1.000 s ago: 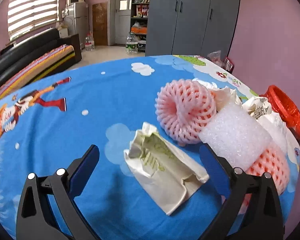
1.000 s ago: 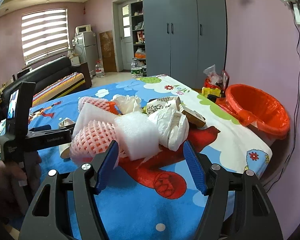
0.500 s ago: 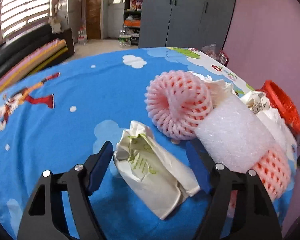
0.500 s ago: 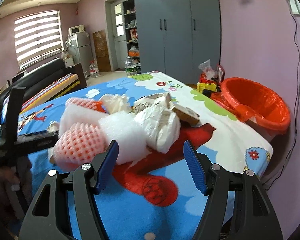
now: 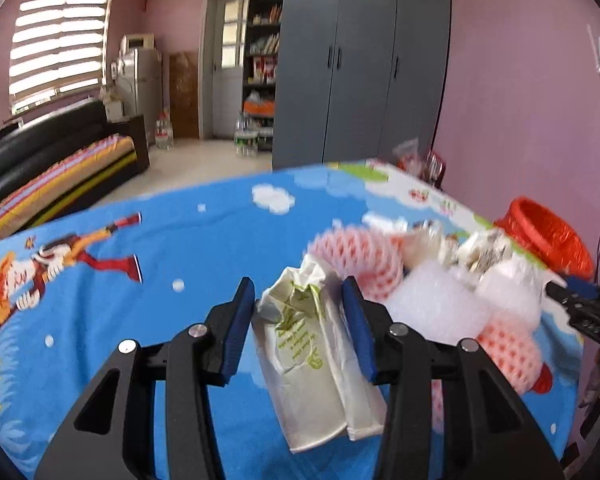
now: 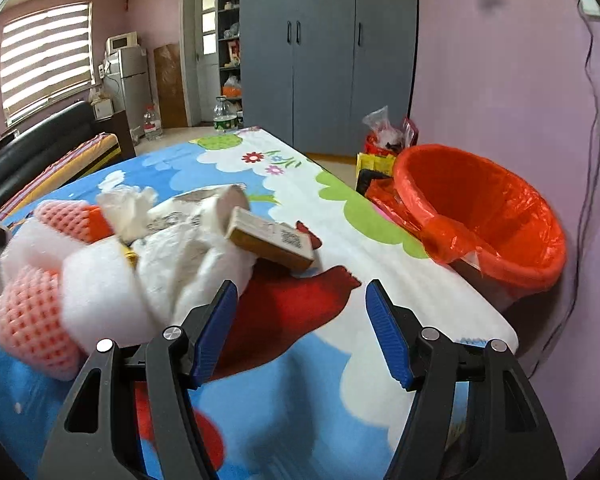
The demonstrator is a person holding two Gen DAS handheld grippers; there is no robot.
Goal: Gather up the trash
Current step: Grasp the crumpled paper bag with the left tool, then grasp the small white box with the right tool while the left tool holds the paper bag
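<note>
Left wrist view: our left hand-held gripper (image 5: 300,320) sits at lower centre of frame, its blue pads pressed against both sides of a crumpled white paper bag (image 5: 320,364) with green print. We read it as clamped on the bag. Whether the bag's lower end touches the blue cartoon-print counter (image 5: 140,300) we cannot tell. Image is motion-blurred.

Right of centre lies the rest of the trash: pink foam fruit nets (image 5: 356,252), a white foam sheet (image 5: 436,304), crumpled paper further back. The orange-lined trash bin (image 5: 548,236) shows at the right edge, beyond the pile.

Right wrist view: right hand-held gripper (image 6: 300,328) at lower centre, fingers apart, nothing between them. It hangs over the red patch of the cloth, just beside the white plastic bag (image 6: 188,264) and near a small cardboard box (image 6: 272,242). Bin (image 6: 500,216) sits at right of frame, off the counter's edge and lower than it.

Our judgement: step in hand is carrying the paper bag to the bin.
- Keep the squeeze steady; thin paper can slip or tear.
- Lift clear of the foam pile before swinging right, so nothing gets dragged.
- Release only once over the bin's mouth.
- Keep the right gripper out of the left one's path.
</note>
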